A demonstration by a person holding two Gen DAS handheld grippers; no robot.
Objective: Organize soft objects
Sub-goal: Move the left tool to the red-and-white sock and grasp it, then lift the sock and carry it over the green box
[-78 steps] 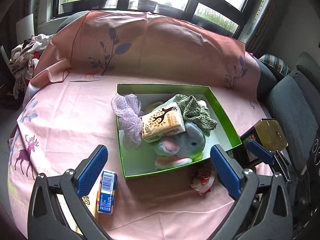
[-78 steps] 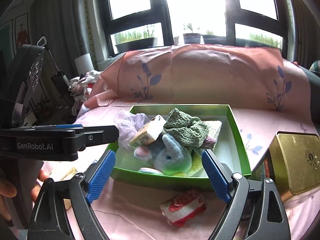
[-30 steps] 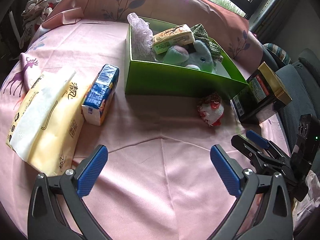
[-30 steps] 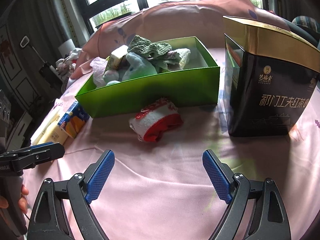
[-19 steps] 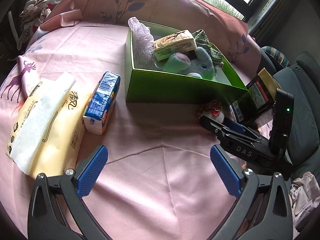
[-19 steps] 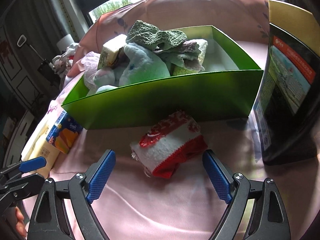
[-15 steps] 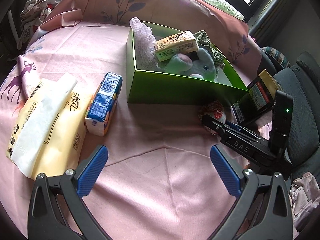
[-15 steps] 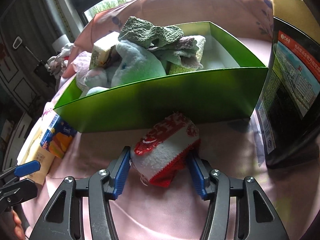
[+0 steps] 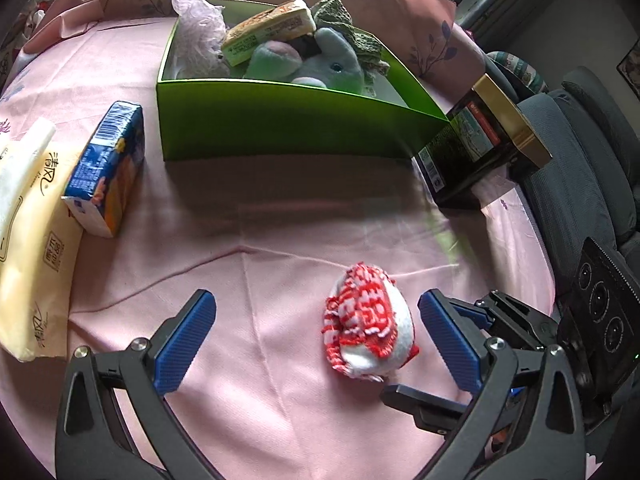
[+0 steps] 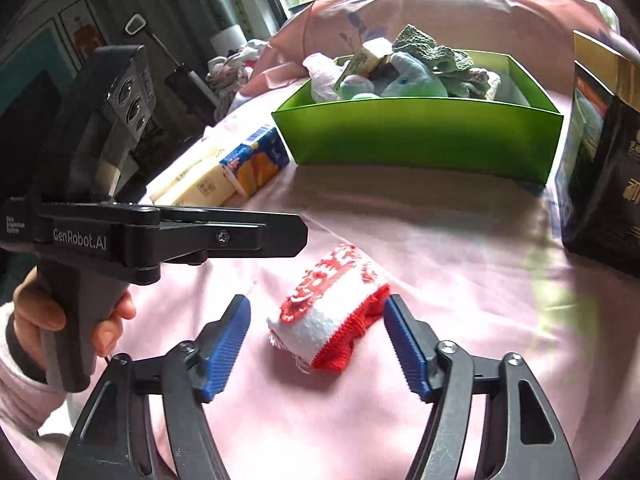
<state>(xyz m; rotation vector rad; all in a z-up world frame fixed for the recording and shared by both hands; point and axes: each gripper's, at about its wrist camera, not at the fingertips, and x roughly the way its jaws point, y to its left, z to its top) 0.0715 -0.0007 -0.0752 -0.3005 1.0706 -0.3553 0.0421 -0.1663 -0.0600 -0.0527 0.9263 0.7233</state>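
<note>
A rolled red-and-white knitted cloth (image 9: 366,326) lies on the pink tablecloth, also in the right wrist view (image 10: 330,312). My right gripper (image 10: 318,340) is open with its blue pads on either side of the cloth, a small gap on each side. My left gripper (image 9: 316,338) is open and empty, with the cloth between its fingers nearer the right pad. A green box (image 9: 280,120) behind holds a grey plush elephant (image 9: 320,64), a tissue pack, a green knitted cloth and a lilac mesh puff; the box also shows in the right wrist view (image 10: 420,136).
A blue juice carton (image 9: 108,164) and a yellow tissue pack (image 9: 28,232) lie at the left. A black and gold tin (image 9: 480,140) stands right of the box. A grey chair (image 9: 580,184) is past the table's right edge.
The right gripper closed on the red-and-white cloth, carried it back from the green box toward the near side of the table, and now stands open around it. The left gripper moved closer.
</note>
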